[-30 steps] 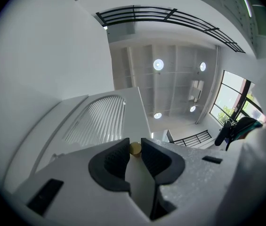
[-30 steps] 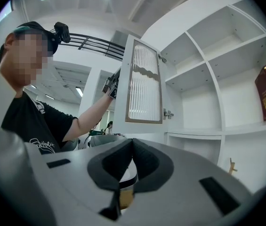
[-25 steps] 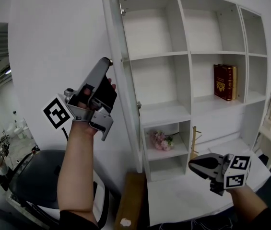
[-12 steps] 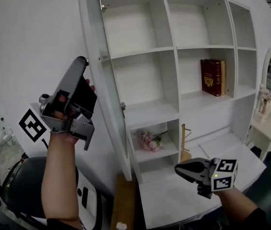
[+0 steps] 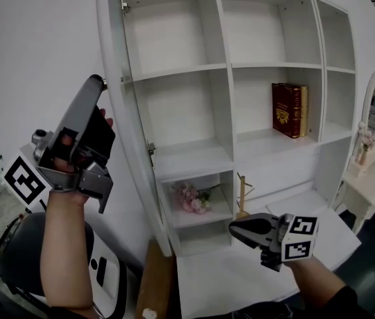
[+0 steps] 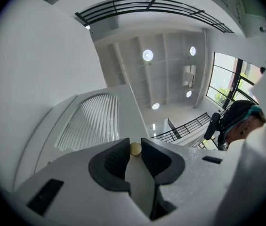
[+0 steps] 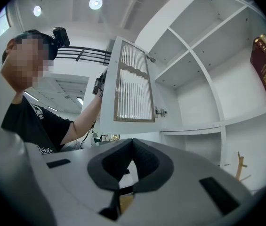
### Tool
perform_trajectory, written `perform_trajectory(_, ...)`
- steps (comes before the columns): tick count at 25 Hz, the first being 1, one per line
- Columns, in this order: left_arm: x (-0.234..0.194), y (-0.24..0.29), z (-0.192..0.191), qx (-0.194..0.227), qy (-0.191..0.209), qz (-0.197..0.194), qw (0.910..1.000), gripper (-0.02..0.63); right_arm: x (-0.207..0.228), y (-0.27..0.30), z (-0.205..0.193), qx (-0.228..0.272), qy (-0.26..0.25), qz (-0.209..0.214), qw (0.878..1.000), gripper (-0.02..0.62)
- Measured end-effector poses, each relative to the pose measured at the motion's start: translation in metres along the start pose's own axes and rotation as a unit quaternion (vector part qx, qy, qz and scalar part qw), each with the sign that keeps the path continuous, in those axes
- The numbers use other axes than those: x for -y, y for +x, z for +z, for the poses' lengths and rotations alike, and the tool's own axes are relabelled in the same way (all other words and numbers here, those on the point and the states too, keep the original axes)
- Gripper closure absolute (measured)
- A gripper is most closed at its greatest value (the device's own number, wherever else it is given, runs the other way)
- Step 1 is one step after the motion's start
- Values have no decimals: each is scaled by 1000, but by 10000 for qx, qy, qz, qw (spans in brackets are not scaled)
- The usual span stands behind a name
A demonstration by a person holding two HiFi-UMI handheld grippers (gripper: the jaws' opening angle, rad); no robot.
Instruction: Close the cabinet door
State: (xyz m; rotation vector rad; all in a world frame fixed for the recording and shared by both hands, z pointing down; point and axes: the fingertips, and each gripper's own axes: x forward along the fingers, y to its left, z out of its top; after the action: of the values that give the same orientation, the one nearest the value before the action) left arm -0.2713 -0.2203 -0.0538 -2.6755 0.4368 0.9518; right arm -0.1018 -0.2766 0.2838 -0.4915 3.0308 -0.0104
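Two grippers in shot, only one doing work. Left gripper (image 5: 95, 82) is raised at the outer face of the cabinet door (image 5: 114, 45). In the left gripper view its jaws are pinched onto the small brass knob (image 6: 135, 148), one pad on each side of it. Right gripper (image 5: 235, 226) hangs low in front of the lower shelves, jaws pressed together with nothing between them.

Door stands wide open, near edge-on from the head view, hung on hinges (image 5: 150, 149) at the cabinet's left wall. Its ribbed glass panel (image 7: 133, 86) shows in the right gripper view.

My read of the step: swing the door shut by the knob, with most of the swing left to go. To do it well I'd carry the knob round the arc about the hinges rather than shove it straight at the cabinet. I'd also let the wrist turn with the door so the jaws stay square on the knob. It's small and round, so a skewed pull could pop it out of the pinch; I'd hold it firm.

I'd slow near the frame so the door doesn't bang or bounce back, and let go only once it sits flush. I can't judge the right gripper's depth against the door's sweep, so I'd draw it back first.

Red book (image 5: 287, 109) and pink flowers (image 5: 192, 198) sit well inside the shelves and look unlikely to foul the door.
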Motion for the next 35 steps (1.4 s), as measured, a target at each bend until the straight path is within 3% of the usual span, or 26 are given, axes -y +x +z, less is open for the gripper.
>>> perform_trajectory(14, 12, 45, -34, -206, 1033, 457, 9934, 528, 27, -32, 13, 59, -88, 236, 9997, 589)
perform_trajectory(22, 10, 70, -56, -423, 1638, 745, 9828, 528, 40, -48, 15, 87, -88, 213, 9997, 589)
perform_trajectory(35, -12, 114, -107, -852, 2198, 1188, 9645, 531, 74, -89, 19, 241, -69, 41, 9997, 589)
